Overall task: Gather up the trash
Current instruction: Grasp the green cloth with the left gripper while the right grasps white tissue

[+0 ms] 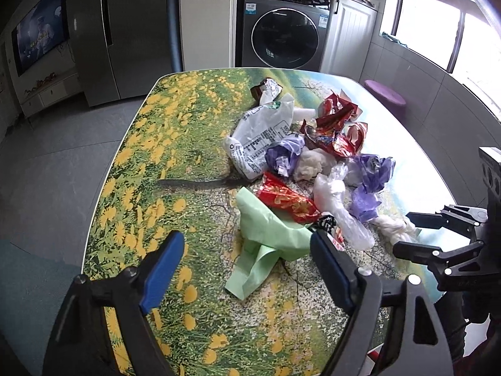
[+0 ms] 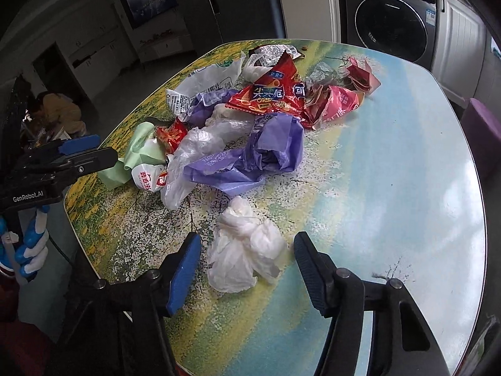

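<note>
The trash lies in a loose pile on the tabletop, from its middle toward the far edge: crumpled red snack wrappers, purple bags, a white printed bag and clear plastic. A green bag lies flattened toward the left edge; a crumpled white tissue lies apart, nearest the near edge.

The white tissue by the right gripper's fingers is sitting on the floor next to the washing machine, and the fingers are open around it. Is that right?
Not quite. The white tissue lies on the table, not on the floor; the washing machine stands behind the table. The right wrist view shows this. The rest holds: the right gripper has its fingers open on either side of the tissue.
</note>
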Motion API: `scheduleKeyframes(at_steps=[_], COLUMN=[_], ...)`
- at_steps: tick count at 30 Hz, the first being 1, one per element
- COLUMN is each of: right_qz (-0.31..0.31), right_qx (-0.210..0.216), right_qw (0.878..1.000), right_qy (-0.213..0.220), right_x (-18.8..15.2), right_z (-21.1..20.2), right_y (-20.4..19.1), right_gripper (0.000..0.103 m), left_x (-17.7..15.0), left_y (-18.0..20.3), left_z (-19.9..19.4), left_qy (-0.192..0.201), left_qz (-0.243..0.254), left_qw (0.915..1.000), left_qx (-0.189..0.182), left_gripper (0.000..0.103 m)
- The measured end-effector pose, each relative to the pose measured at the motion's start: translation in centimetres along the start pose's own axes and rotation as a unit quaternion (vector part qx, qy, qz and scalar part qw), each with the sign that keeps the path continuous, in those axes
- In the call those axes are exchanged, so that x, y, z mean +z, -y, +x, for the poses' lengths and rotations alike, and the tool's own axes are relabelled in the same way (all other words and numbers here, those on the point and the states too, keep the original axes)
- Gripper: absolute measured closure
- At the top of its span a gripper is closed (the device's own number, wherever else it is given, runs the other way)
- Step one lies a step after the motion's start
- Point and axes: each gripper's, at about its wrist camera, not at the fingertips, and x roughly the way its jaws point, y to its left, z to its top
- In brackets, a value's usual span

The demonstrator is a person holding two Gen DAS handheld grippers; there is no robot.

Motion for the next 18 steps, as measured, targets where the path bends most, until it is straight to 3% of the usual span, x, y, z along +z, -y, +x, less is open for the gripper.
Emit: scheduleKeyframes(at_steps=[2, 5, 6, 7, 11, 18], right_qz=[-0.003, -0.007, -0.007, -0.007, -0.01, 0.013], right_qx=[0.0, 0.006, 0.007, 0.01, 0.017, 0.018], right_qw=[1.0, 1.0, 1.0, 1.0, 1.0, 0.998], right_qy=[-0.001, -0.003, -0.003, -0.001, 0.015, 0.067], right_x=[0.1, 0.1, 0.0, -0.1, -0.4, -0.4], right_z=[0.0, 0.0, 0.0, -0.2, -1.3, -5.5], right_y=[0.1, 0.3, 0.4, 0.5, 0.5, 1.7], right_gripper=[0.053, 0.082, 0.084, 0.085, 0.09, 0.091], left_x=[0.3, 0.2, 0.2, 0.0, -0.6, 0.8], left_y=[0.0, -0.1, -0.1, -0.2, -0.3, 0.0], left_z=[1.3, 2.5, 2.6, 2.8, 2.2, -2.8], left_qy=[-0.015, -0.028, -0.03, -0.035, -0.028, 0.018], left_qz=[-0.008, -0.022, -0.026, -0.029, -0.035, -0.03], left_qw=[0.9997, 0.9983, 0.9979, 0.9976, 0.9974, 0.9986], left_qx=[-0.018, -0.046, -0.051, -0.053, -0.055, -0.04], left_gripper=[0.036, 0.054, 0.058, 0.07, 0.077, 0.079])
